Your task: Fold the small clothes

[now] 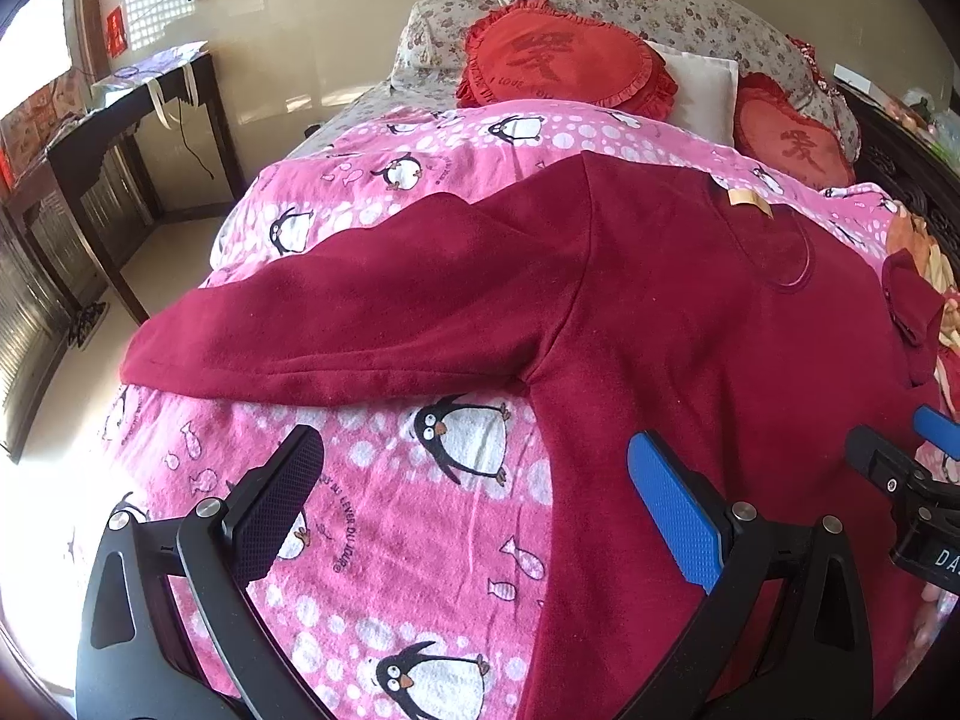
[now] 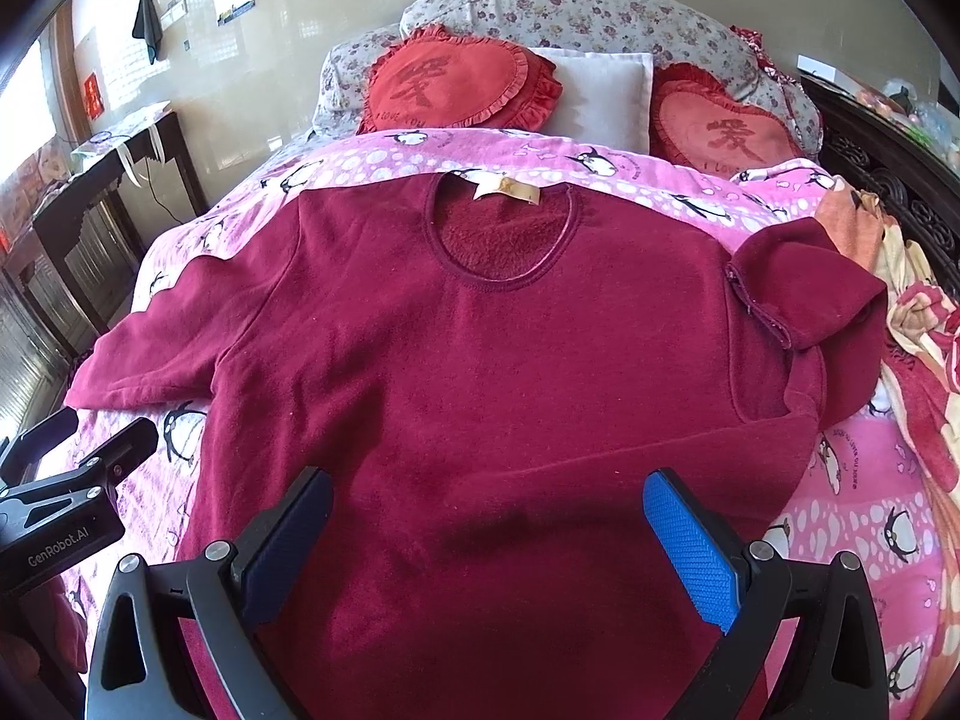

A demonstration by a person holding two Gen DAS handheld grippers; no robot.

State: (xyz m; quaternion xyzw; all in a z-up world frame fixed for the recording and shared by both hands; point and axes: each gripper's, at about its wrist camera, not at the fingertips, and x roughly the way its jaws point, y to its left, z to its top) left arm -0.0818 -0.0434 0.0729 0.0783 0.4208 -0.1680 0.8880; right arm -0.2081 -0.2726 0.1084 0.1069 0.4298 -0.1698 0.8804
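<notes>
A dark red fleece long-sleeved top (image 2: 480, 360) lies face up on a pink penguin blanket (image 1: 390, 540), neck toward the pillows. Its left sleeve (image 1: 336, 324) is spread out to the left. Its right sleeve (image 2: 804, 294) is bent back over the shoulder. My left gripper (image 1: 474, 492) is open and empty, over the top's lower left edge under the armpit. My right gripper (image 2: 489, 534) is open and empty, above the lower middle of the top. Each gripper shows at the edge of the other's view, the left gripper (image 2: 78, 468) and the right gripper (image 1: 900, 456).
Two red heart cushions (image 2: 456, 84), a white pillow (image 2: 600, 96) and floral pillows (image 2: 570, 12) lie at the head of the bed. A dark wooden table (image 1: 120, 120) stands at the left wall. A carved dark bed frame (image 2: 888, 168) and a flowered blanket (image 2: 924, 330) run along the right.
</notes>
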